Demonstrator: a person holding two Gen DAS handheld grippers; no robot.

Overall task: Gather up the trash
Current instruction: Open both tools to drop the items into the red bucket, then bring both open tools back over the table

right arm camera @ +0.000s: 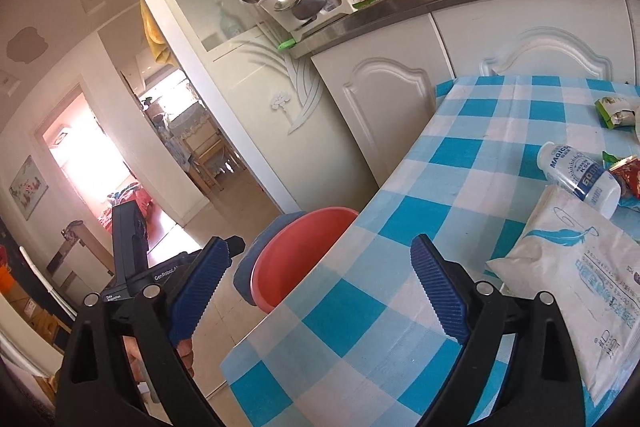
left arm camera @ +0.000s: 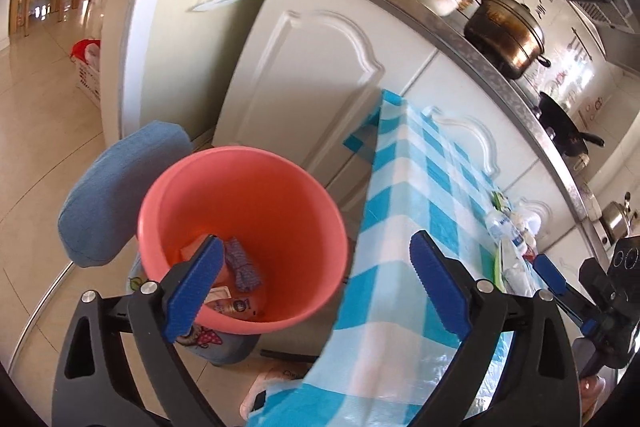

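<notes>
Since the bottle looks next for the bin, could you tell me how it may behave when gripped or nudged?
The bottle lies on its side on the checked cloth, so a nudge would probably roll it. It looks like thin clear plastic, likely light and apt to dent. Its smooth label may slip between the pads.

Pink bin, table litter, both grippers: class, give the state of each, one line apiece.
pink bin: upright, open-topped, holding some trash
plastic bottle: lying on its side on the table
white packet: lying flat
left gripper: jaws open, empty
right gripper: jaws open, empty
</notes>
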